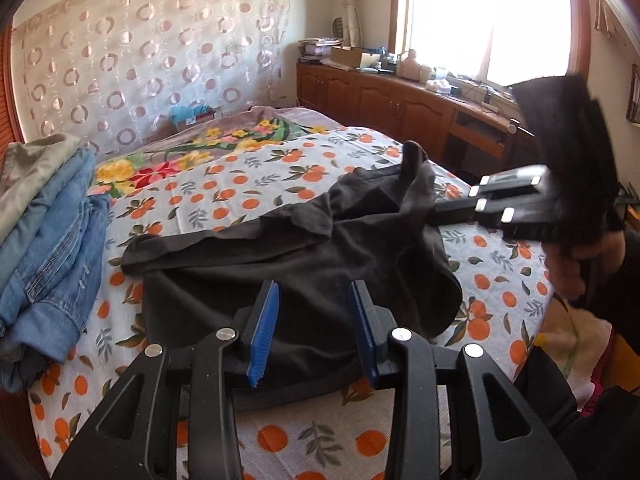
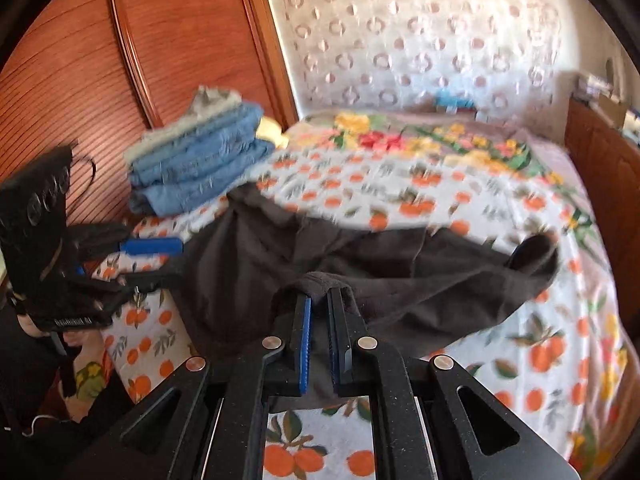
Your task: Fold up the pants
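Black pants (image 1: 304,256) lie crumpled on the orange-print bedsheet (image 1: 240,184). My left gripper (image 1: 316,288) is open just above their near edge, holding nothing. My right gripper (image 2: 319,300) is shut on a fold of the pants (image 2: 360,272) and lifts it off the bed. In the left wrist view the right gripper (image 1: 434,210) reaches in from the right, its tips buried in the raised cloth. In the right wrist view the left gripper (image 2: 160,258) shows at the left, open beside the pants' edge.
A stack of folded jeans and a grey garment (image 1: 44,224) sits on the bed's left side, also in the right wrist view (image 2: 200,160). A floral blanket (image 1: 192,152) lies at the far end. Wooden cabinets (image 1: 400,100) run under the window; a wooden wardrobe (image 2: 100,60) stands left.
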A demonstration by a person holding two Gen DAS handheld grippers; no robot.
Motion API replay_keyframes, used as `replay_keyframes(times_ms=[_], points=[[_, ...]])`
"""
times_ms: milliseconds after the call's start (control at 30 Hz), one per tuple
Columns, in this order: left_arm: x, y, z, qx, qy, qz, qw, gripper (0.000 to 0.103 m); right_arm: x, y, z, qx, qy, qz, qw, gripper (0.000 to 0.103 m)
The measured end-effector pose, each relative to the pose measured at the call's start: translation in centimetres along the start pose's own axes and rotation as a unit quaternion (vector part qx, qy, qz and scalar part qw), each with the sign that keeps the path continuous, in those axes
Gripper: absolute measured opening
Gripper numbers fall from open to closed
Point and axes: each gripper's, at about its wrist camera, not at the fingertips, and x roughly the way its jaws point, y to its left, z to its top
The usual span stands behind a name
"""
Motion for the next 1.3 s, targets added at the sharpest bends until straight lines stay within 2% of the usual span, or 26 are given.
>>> replay_keyframes(times_ms=[100, 333, 567, 733, 900, 1000, 1067, 1100, 1133, 1300], points=[[0.5, -0.6, 0.2, 0.004, 0.004, -0.005, 1.0000, 0.038, 0.9, -0.3, -1.0, 0.007, 0.018, -0.005, 1.000, 0.011], [1.6, -2.5, 0.9, 0.019, 0.009, -0.022, 0.9995, 0.038, -2.9, -0.6, -2.3, 0.015, -0.013, -0.028, 0.999, 0.024], [3.3, -4.5, 2.3, 0.050, 0.016, -0.033, 0.9981, 0.038, -6.1, -0.7, -4.7, 0.031, -0.028, -0.048, 0.998, 0.025], [5.2, -3.8, 3.5, 0.034, 0.035, -0.067, 0.9965, 0.038, -6.7, -1.3, -6.0, 0.051, -0.029, -0.050, 0.997, 0.025], [8.4, -3.7, 4.2, 0.026, 0.082, -0.079, 0.9932, 0.038, -6.6, -1.1, -7.0, 0.061, -0.028, -0.047, 0.997, 0.026], [9.4, -4.0, 4.5, 0.023, 0.097, -0.077, 0.9920, 0.038, -6.9, -1.2, -7.2, 0.062, -0.027, -0.044, 0.997, 0.026], [9.5, -4.4, 4.9, 0.024, 0.097, -0.086, 0.9912, 0.029, -6.9, -1.1, -7.4, 0.060, -0.027, -0.045, 0.997, 0.026], [9.5, -4.8, 5.2, 0.028, 0.096, -0.082, 0.9916, 0.013, -7.0, -1.1, -7.5, 0.060, -0.028, -0.046, 0.997, 0.026], [9.4, -5.1, 5.5, 0.033, 0.095, -0.075, 0.9921, 0.007, -7.0, -1.1, -7.6, 0.060, -0.028, -0.047, 0.997, 0.026], [6.6, -8.1, 9.4, 0.078, 0.061, -0.057, 0.9934, 0.005, -7.8, -1.3, -7.8, 0.065, -0.043, -0.044, 0.996, 0.026]])
